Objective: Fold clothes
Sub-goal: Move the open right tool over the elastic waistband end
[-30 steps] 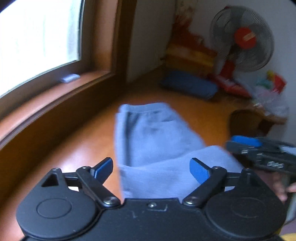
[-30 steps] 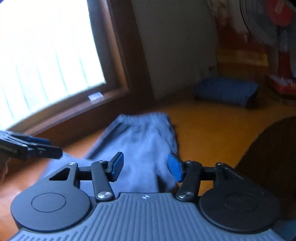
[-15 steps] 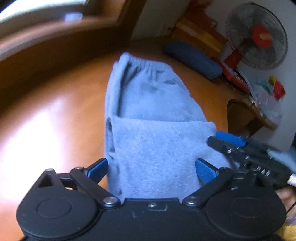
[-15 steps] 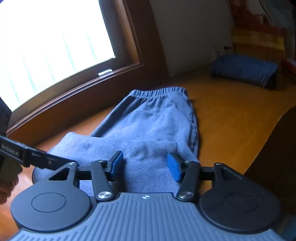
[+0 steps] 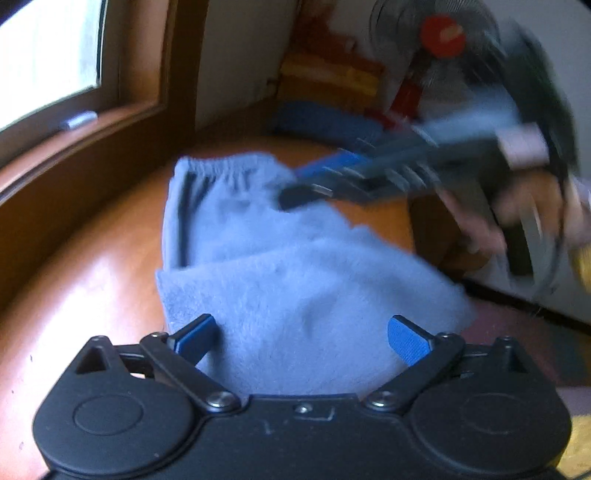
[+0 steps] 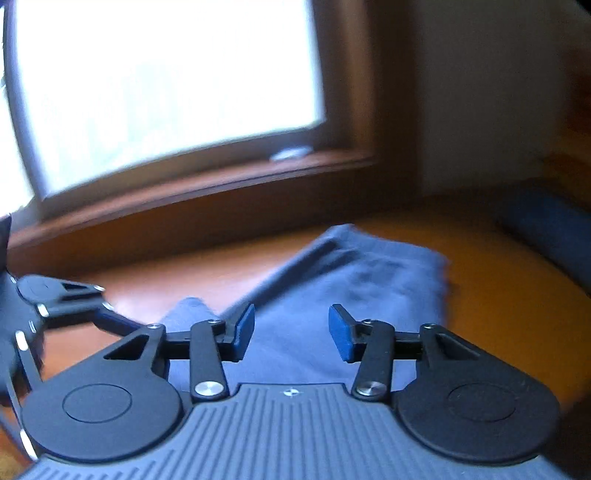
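With jaws gaping wide, the left hand-held gripper (image 5: 301, 334) is nearing the folded grey-blue fleece trousers (image 5: 280, 288) just ahead on the orange wooden tabletop (image 5: 92, 266); the half-closing, empty right hand-held gripper (image 6: 291, 328) should be pinching the edge squarely.

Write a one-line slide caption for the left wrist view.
Open left gripper poised over folded grey-blue fleece trousers on an orange wooden floor, right gripper blurred beyond.

Left wrist view is riding on the left hand-held gripper (image 5: 301, 338), looking forward and down, close over the folded blue pants (image 5: 280, 280), facing the fan (image 5: 439, 33) corner. Right wrist view is sitting on the right hand-held gripper (image 6: 291, 328), tilting down, facing the window (image 6: 166, 85). Both are sharing the pants, the wooden surface (image 6: 498, 280), and each other's gripper at frame edge.
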